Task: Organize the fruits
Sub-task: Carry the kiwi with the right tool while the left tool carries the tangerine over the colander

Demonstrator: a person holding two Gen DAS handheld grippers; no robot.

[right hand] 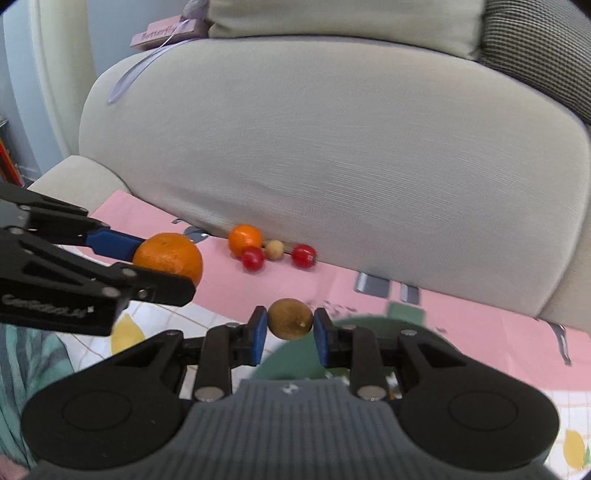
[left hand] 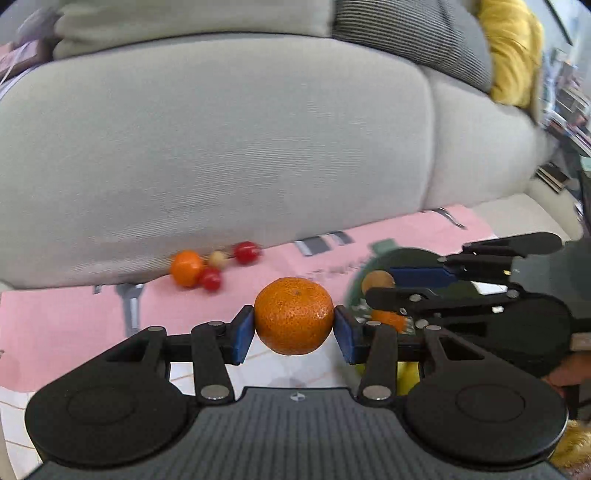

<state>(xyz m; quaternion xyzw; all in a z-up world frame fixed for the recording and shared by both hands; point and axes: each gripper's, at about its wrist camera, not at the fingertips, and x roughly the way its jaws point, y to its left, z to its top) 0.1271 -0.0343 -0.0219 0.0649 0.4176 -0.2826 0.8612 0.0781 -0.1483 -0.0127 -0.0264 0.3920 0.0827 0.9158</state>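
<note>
My left gripper (left hand: 294,325) is shut on a mandarin (left hand: 294,315), its blue pads pressing both sides; from the right wrist view the same mandarin (right hand: 168,258) shows at the left in the left gripper (right hand: 162,260). My right gripper (right hand: 290,326) is shut on a small brown round fruit (right hand: 290,318), held over a dark green plate (right hand: 295,362). In the left wrist view the right gripper (left hand: 384,288) reaches in from the right above that green plate (left hand: 406,258). Against the sofa base lie a second mandarin (right hand: 244,239), two red fruits (right hand: 253,258) (right hand: 303,255) and a small beige fruit (right hand: 274,249).
A pale grey sofa cushion (right hand: 332,147) fills the background, with a striped cushion (left hand: 417,33) and a yellow cloth (left hand: 513,48) on top. The fruits lie on a pink mat (right hand: 332,280) over a lemon-print cloth (right hand: 127,334).
</note>
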